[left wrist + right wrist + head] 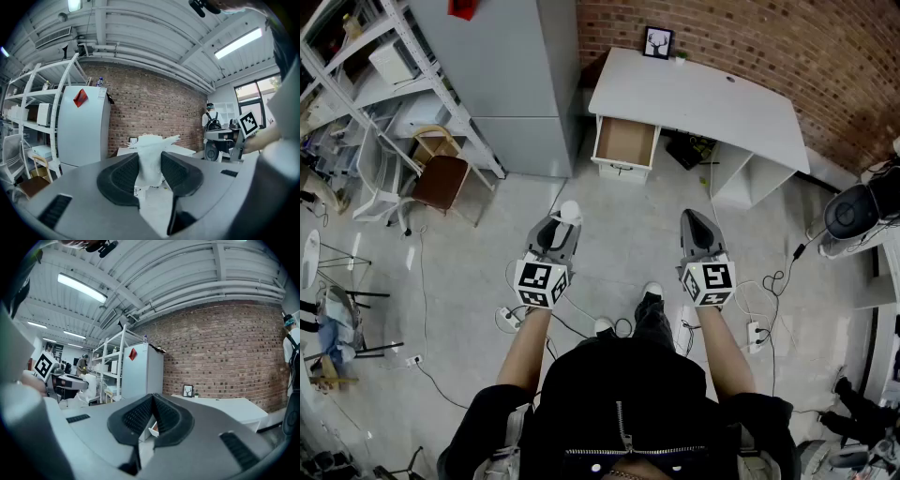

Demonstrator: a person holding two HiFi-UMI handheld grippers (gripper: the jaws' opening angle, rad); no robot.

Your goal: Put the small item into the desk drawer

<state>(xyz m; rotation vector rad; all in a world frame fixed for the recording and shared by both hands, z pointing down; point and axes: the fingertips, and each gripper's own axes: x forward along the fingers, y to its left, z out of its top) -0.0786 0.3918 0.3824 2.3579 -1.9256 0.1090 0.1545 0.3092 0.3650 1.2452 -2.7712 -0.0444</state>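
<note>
A small white crumpled item (pixel 570 210) sits between the jaws of my left gripper (pixel 565 223), which is shut on it. In the left gripper view the white item (pixel 151 157) fills the gap between the dark pads (pixel 123 177) and sticks out above them. My right gripper (pixel 693 222) is held level with the left one, shut, with nothing in it; its pads (pixel 140 417) meet at the tips. Ahead stands the white desk (pixel 703 94) against the brick wall, its drawer (pixel 626 142) pulled out, showing a brown bottom. Both grippers hover over the floor, well short of the desk.
A tall grey cabinet (pixel 511 75) stands left of the desk, with metal shelving (pixel 384 84) and a brown chair (pixel 441 180) further left. Cables and a power strip (pixel 508 317) lie on the floor by my feet (pixel 652 292). A framed picture (pixel 657 42) stands on the desk.
</note>
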